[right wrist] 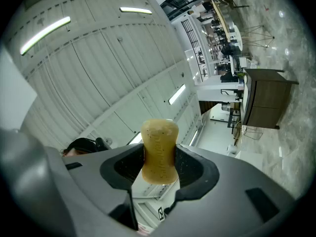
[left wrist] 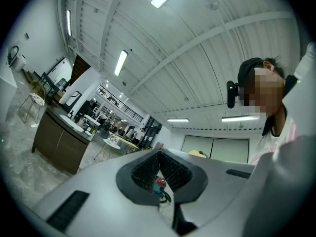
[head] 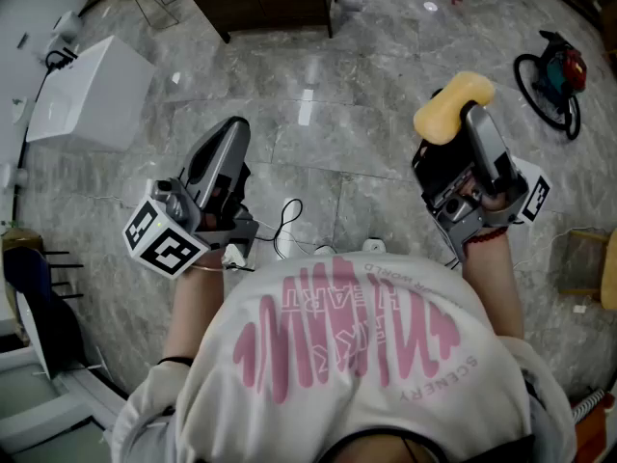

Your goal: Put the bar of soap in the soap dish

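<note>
On the left: left gripper [left wrist: 159, 158] is held clenched, pads met, nothing between them.
On the right: right gripper [head: 472, 114] is clamped on the soap [right wrist: 159, 152].
Soap place: pinched at its middle between both pads, raised over the floor [head: 318, 152].
Soap axis: seen upright between the pads in the right gripper view, one rounded end pointed up.

Left claw [head: 231, 128]: jaws together, the pads seemingly meeting at the tips, nothing between them; it points forward, about level.
Right claw [head: 474, 114]: jaws spread wide and pressed on a bar of soap [right wrist: 159, 152], which sticks out past the tips; it is tilted upward.
Left forearm [head: 198, 302]: bare, stretched forward behind its claw.
Right forearm [head: 494, 283]: bare, stretched forward behind its claw, with a red band at the wrist.
</note>
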`<state>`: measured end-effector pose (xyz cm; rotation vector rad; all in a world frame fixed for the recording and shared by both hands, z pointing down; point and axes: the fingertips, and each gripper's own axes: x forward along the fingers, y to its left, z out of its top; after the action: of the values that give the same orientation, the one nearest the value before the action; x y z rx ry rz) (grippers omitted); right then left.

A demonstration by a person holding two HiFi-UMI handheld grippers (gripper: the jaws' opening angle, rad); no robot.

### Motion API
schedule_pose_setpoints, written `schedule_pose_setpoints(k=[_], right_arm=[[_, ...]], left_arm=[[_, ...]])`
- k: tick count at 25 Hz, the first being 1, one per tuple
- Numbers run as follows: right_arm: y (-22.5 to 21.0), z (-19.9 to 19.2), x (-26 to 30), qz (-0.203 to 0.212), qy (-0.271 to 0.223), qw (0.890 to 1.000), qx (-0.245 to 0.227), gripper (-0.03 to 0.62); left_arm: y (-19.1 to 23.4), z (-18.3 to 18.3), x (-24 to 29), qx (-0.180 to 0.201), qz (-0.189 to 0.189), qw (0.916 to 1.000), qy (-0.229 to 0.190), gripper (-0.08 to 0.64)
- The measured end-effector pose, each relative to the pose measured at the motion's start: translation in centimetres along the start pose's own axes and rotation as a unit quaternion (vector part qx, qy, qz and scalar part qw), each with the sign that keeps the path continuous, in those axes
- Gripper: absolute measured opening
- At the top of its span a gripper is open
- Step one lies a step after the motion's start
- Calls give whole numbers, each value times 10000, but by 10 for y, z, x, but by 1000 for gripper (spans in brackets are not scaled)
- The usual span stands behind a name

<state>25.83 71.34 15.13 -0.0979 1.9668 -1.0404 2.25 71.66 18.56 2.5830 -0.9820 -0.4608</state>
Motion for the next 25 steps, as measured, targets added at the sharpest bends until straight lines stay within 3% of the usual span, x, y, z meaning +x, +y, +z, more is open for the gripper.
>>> schedule_pose_setpoints(k=[14, 19, 25], right_arm=[[-8, -4, 2, -89, 10, 9999, -65, 193], [-15, -39, 17, -225, -15, 9996, -150, 193], [-28, -77, 22, -633, 85, 9971, -408, 193]], left_arm=[[8, 0, -10, -82, 24, 10000, -4, -2], [21, 2, -40, -109, -102, 9998, 139, -2], [52, 1, -92, -30, 224, 9992, 326, -2]])
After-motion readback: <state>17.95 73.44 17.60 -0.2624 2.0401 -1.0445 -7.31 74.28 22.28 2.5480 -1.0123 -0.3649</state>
